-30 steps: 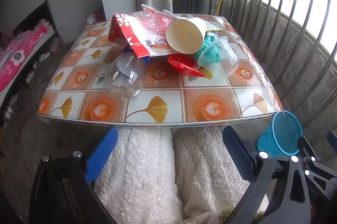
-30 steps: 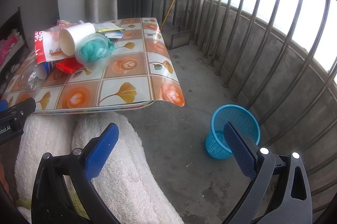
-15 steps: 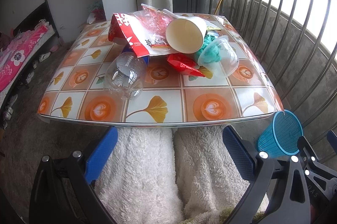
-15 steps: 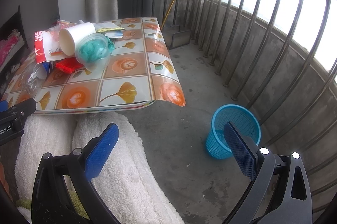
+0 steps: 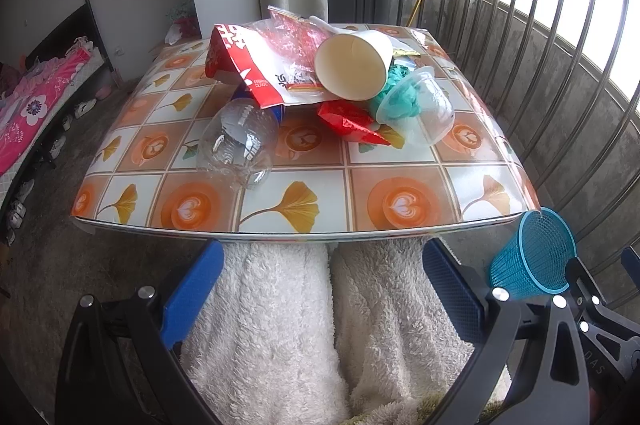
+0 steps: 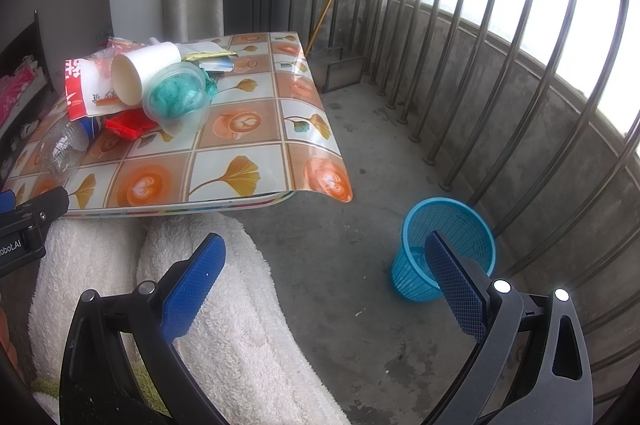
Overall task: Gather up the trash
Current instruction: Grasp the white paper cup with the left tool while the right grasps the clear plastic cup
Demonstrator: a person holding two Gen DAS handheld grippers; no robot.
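Trash (image 5: 320, 93) beyond gaping tongs (image 5: 320, 289) (seemingly untouched)

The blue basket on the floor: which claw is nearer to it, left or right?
Right. The right claw hangs open just short of the blue basket; the left claw faces the table, basket off to its right.

I see a glossy tiled-pattern vinyl tablecloth (image 5: 296, 205), a clear crinkled plastic bottle (image 5: 240, 145), a matt white paper cup (image 5: 352, 65), a blue plastic mesh basket (image 6: 444, 249), and rough grey concrete floor (image 6: 360, 153).
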